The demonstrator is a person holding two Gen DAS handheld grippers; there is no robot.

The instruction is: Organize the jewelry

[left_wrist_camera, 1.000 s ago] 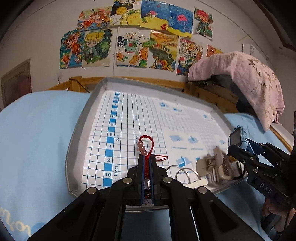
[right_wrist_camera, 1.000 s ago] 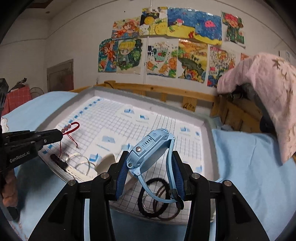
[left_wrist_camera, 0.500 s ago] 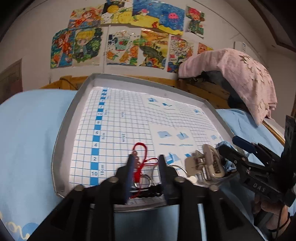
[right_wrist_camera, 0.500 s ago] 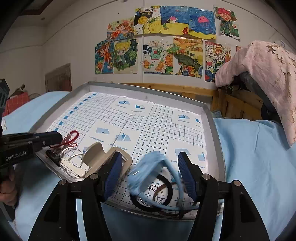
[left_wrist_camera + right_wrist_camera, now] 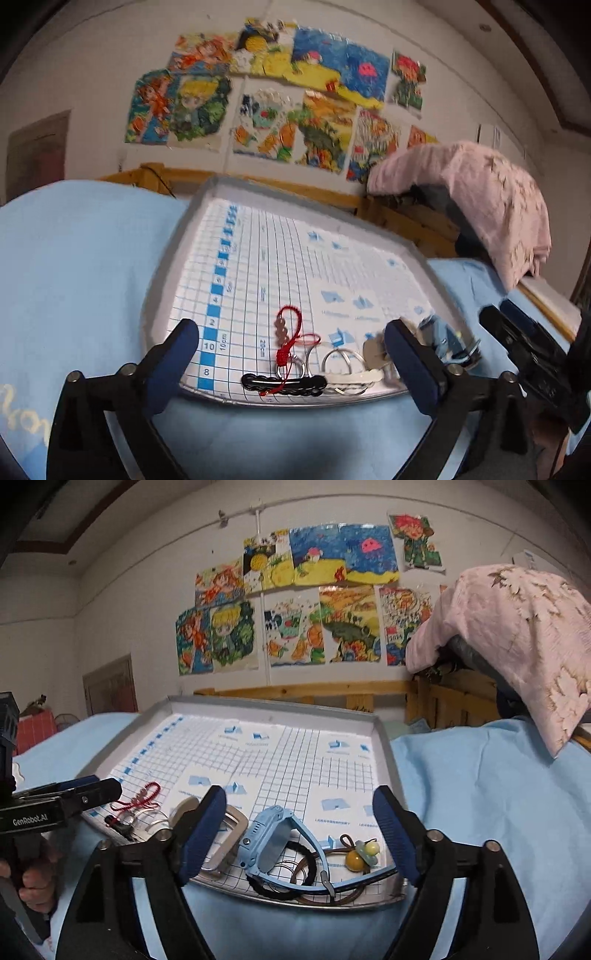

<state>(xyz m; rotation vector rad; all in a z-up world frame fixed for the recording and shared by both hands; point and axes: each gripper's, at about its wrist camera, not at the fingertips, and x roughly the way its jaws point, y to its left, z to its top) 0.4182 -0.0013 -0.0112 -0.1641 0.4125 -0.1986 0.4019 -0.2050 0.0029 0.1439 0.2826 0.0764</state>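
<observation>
A grey tray (image 5: 162, 280) lined with grid paper lies on the blue bedsheet. My left gripper (image 5: 291, 326) is opening wide. The red cord bracelet (image 5: 288, 332) lies free on the tray between its fingers, above a black hair clip (image 5: 284, 382), silver rings (image 5: 340, 363) and a white clip (image 5: 356, 376). My right gripper (image 5: 299, 794) is also opening. The blue watch (image 5: 273, 842) rests on the tray (image 5: 384, 746) between its pads, touching neither, partly on black hair ties (image 5: 295, 884). A yellow-bead hair tie (image 5: 364, 854) lies to the watch's right.
A beige claw clip (image 5: 225, 834) lies behind my right gripper's left finger. A pink blanket (image 5: 517, 635) hangs over the wooden bed rail (image 5: 314, 690) at the right. A hand (image 5: 33, 882) grips the left gripper's handle. Drawings cover the wall.
The left jaws went from shut on the red bracelet to wide open, leaving it on the tray. The right jaws let the blue watch drop onto the hair ties and spread apart.
</observation>
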